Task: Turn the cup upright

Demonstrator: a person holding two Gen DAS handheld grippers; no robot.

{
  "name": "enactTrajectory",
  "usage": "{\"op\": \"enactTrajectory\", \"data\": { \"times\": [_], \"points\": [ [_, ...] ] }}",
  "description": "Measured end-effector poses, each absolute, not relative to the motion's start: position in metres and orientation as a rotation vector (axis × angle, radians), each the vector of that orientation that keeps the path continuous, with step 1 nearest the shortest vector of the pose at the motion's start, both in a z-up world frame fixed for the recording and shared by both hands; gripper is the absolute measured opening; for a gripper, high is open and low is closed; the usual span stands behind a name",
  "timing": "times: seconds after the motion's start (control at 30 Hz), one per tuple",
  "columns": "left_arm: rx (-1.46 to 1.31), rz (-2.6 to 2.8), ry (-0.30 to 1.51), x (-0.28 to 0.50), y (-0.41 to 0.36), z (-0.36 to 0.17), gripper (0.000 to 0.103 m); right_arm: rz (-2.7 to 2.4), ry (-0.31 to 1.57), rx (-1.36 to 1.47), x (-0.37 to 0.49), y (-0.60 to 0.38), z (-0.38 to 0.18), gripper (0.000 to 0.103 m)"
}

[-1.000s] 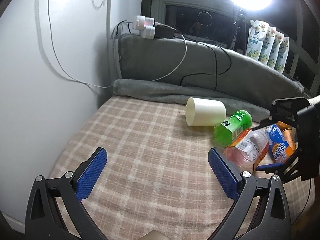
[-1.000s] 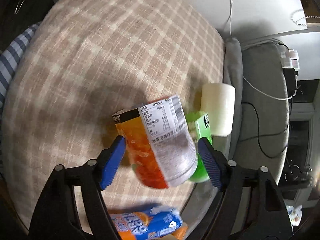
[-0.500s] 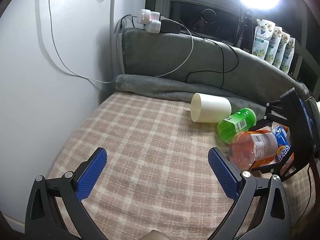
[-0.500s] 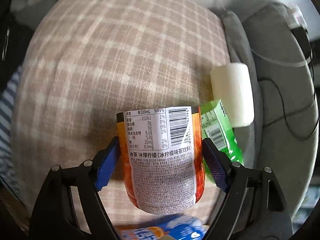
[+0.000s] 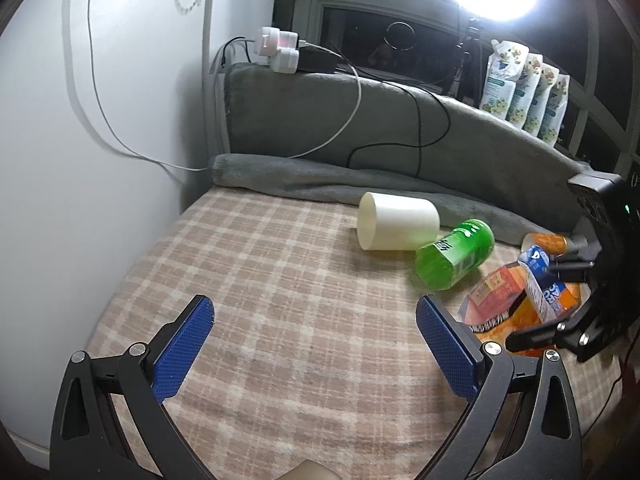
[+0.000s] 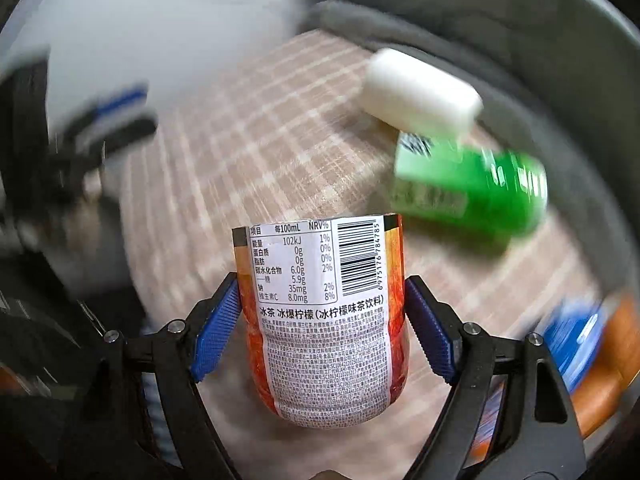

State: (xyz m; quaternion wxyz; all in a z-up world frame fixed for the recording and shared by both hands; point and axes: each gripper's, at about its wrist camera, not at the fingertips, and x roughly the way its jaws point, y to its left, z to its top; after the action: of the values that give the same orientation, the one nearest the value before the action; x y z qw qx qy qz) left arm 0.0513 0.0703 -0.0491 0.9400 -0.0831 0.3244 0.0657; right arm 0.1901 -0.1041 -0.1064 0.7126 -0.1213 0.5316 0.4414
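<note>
A cream cup [image 5: 396, 222] lies on its side on the plaid cloth, open mouth to the left; it also shows blurred in the right wrist view [image 6: 420, 94]. My left gripper [image 5: 314, 344] is open and empty, well in front of the cup. My right gripper [image 6: 322, 324] is shut on an orange iced-tea bottle [image 6: 324, 320], held with its base toward the camera; it also shows at the right of the left wrist view [image 5: 496, 296], to the right of the cup.
A green bottle [image 5: 454, 258] lies against the cup's right end. A blue and orange bottle [image 5: 540, 264] lies further right. A grey blanket roll [image 5: 280, 178] and cushion with cables border the back. A white wall [image 5: 80, 140] stands left.
My right gripper has turned with the orange bottle, swinging it round; the right view is motion-blurred. The left gripper has tilted up slightly, staying open. The cup has not moved.
</note>
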Motion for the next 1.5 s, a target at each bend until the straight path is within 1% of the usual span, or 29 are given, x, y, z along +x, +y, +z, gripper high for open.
{"op": "enactTrajectory", "data": {
  "times": [0.17,0.27,0.37,0.47,0.7,1.03,1.17,1.5],
  "points": [
    [-0.192,0.072,0.686,0.051,0.062,-0.050,0.101,0.839,1.338,0.098,0.199,-0.133,-0.132,0.083],
    [-0.215,0.016,0.711,0.052,0.054,-0.051,0.101,0.755,1.393,0.292,0.205,-0.154,-0.151,0.083],
    [-0.234,-0.048,0.735,0.053,0.044,-0.052,0.101,0.712,1.388,0.348,0.206,-0.167,-0.157,0.084],
    [-0.267,-0.127,0.764,0.056,0.034,-0.053,0.101,0.689,1.369,0.351,0.206,-0.172,-0.159,0.088],
    [-0.461,-0.337,0.901,0.072,0.014,-0.068,0.100,0.731,1.248,0.362,0.184,-0.185,-0.138,0.089],
    [-0.783,-0.463,1.053,0.103,-0.002,-0.097,0.100,0.626,0.965,0.434,0.109,-0.277,-0.090,0.089],
    [-0.833,-0.463,1.082,0.112,-0.012,-0.105,0.100,0.549,0.885,0.462,0.079,-0.305,-0.084,0.089],
    [-0.859,-0.443,1.123,0.131,-0.025,-0.121,0.100,0.446,0.844,0.525,0.055,-0.346,-0.087,0.089]
  ]
}}
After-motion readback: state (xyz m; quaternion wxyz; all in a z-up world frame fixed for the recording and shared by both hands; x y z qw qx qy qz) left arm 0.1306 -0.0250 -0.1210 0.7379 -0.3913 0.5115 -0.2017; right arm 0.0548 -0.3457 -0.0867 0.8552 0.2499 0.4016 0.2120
